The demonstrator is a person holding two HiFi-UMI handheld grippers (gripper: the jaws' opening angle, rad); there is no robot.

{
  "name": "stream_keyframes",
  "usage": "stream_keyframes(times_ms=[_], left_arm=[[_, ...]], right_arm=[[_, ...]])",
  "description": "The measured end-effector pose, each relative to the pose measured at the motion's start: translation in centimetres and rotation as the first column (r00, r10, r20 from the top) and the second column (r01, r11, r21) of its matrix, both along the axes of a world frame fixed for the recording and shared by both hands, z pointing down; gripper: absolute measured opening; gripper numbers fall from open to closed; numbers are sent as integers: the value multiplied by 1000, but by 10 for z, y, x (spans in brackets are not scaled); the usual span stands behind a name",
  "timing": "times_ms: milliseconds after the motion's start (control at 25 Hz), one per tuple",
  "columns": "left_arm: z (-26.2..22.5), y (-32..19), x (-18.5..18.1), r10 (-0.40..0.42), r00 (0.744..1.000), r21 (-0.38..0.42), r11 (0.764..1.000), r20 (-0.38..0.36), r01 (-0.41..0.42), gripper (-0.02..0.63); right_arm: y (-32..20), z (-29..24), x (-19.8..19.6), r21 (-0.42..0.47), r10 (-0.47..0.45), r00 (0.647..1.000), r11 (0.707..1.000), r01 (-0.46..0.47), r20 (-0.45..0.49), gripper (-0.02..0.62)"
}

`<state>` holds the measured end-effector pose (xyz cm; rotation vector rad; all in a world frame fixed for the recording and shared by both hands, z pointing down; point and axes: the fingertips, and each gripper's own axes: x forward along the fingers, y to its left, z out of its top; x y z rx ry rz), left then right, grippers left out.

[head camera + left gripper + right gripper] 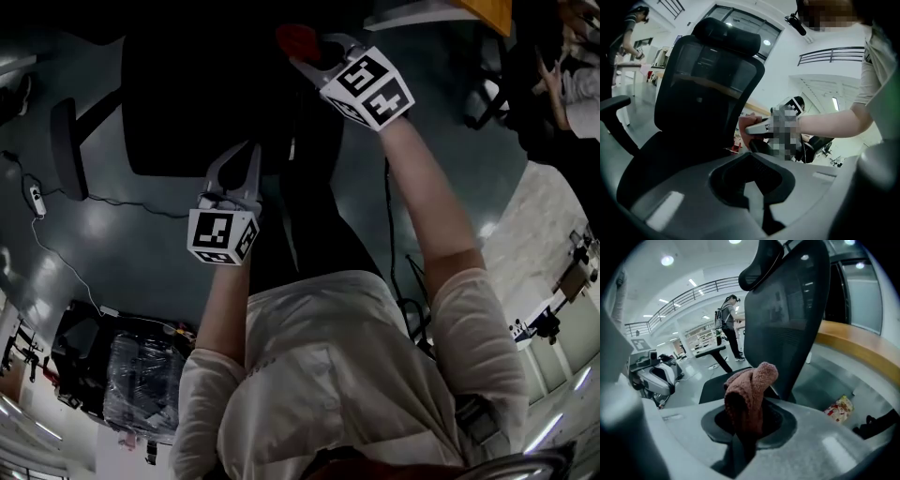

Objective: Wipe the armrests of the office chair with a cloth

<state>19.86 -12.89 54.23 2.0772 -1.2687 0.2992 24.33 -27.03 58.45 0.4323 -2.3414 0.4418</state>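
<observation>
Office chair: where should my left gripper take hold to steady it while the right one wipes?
Probably the free armrest, mid-length, from above, jaws across its narrow width: it is a long, slim pad jutting clear of the seat. The backrest looks too broad. The right gripper holds the cloth.

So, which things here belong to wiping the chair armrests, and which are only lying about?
For the job:
office chair
armrest
cloth, held in the right gripper's jaws

Lying about:
snack packet on the floor
floor cable
plastic-wrapped cart
</observation>
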Motion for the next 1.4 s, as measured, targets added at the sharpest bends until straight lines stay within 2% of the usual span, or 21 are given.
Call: stream_keyframes(times_ms=[80,160,560,920,1240,1400], left_arm=[[4,-1,1,-1,1000,-12,1000,0,1,17],[6,-3,3,4,1000,-18,1000,0,-4,17],[1,-17,30,69,998,-24,997,-13,-70,17],[-7,-14,51,134,991,-11,991,-5,-134,17],[-16,1,57,185,983,15,983,-7,-185,17],[-19,19,54,221,975,24,975,-7,-221,17]], right_arm=[[12,11,-7,-54,-63,998,997,62,-14,55],[16,17,-4,-78,-74,997,994,72,-19,55],[17,13,44,-175,93,993,981,-80,66,55],[34,4,88,-139,222,973,967,-211,64,55],[86,8,106,-158,277,960,951,-266,47,55],[111,8,109,-170,363,930,922,-349,63,55]])
